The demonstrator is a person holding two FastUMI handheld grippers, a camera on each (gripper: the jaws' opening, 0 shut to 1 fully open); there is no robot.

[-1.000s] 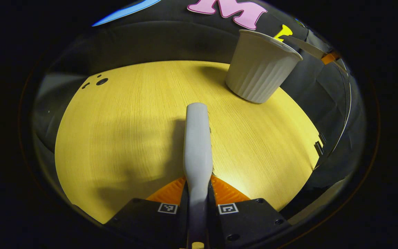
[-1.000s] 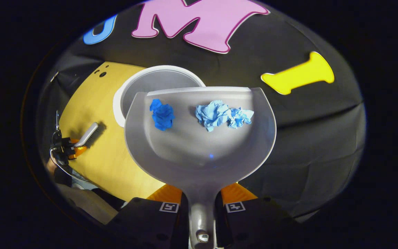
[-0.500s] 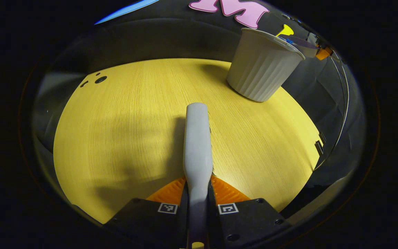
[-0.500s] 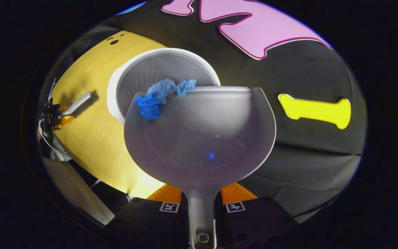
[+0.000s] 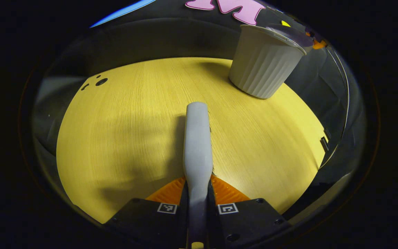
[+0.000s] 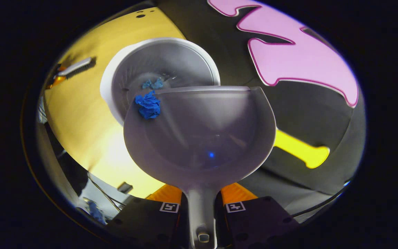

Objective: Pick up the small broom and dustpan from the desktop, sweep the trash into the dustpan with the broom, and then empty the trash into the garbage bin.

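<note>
In the left gripper view, the left gripper (image 5: 197,193) has its two orange ribbed fingers (image 5: 170,191) pressed together on the handle of the small grey plastic broom (image 5: 197,138), which reaches forward over the yellow wood-grain desktop (image 5: 126,121); whether the bristles touch the surface cannot be told. At the far right of the desktop stands the white ribbed plastic garbage bin (image 5: 263,62), upright, and the rim of the grey dustpan (image 5: 294,33) shows just above its mouth. In the right gripper view, the broom (image 6: 76,66) appears small at the far left, low over the desktop (image 6: 78,110), well apart from the bin. To its right the open mouth of the bin (image 6: 116,69) faces the camera, with a pale blue crumpled paper scrap (image 6: 153,83) lying inside it. The right gripper (image 6: 201,200) is clamped with both orange fingers on the handle of the grey round plastic dustpan (image 6: 206,138), whose front lip hangs over the bin's near right rim. A dark blue crumpled paper wad (image 6: 148,105) sits on the dustpan's left front corner, at the lip.
</note>
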